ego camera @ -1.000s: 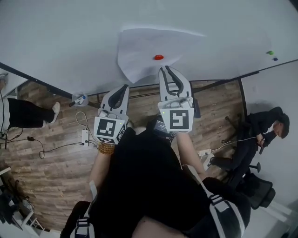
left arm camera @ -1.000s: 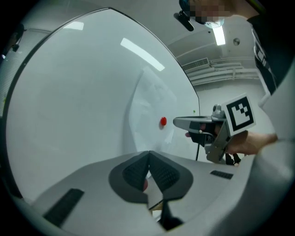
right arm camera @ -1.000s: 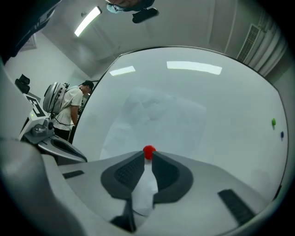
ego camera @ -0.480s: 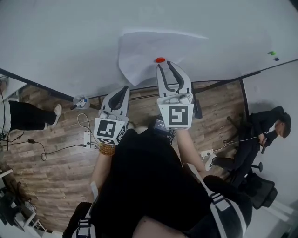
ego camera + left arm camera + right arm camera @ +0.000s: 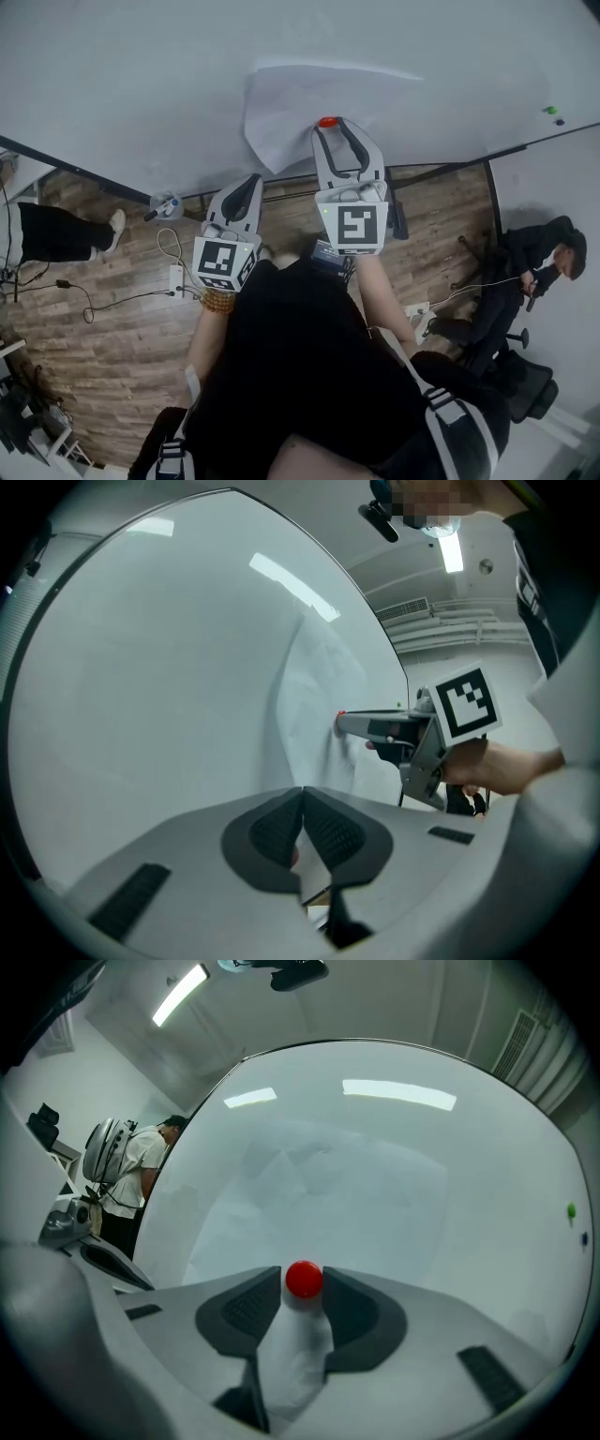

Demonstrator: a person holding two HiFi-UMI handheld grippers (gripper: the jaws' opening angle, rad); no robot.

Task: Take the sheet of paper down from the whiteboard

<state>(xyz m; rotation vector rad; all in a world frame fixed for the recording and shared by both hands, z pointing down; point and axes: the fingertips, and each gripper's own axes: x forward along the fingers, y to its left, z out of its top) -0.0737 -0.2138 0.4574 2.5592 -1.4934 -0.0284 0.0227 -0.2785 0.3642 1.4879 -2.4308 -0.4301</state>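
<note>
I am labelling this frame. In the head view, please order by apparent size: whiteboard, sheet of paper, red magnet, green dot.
1. whiteboard
2. sheet of paper
3. red magnet
4. green dot, which looks smaller, though it lies farther out, so true size is unsure.

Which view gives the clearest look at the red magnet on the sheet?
The right gripper view: the red magnet sits large between the right gripper's jaws, which have just been opening. The head view shows the magnet small at those jaw tips; the left gripper view shows only a red sliver side-on.
</note>
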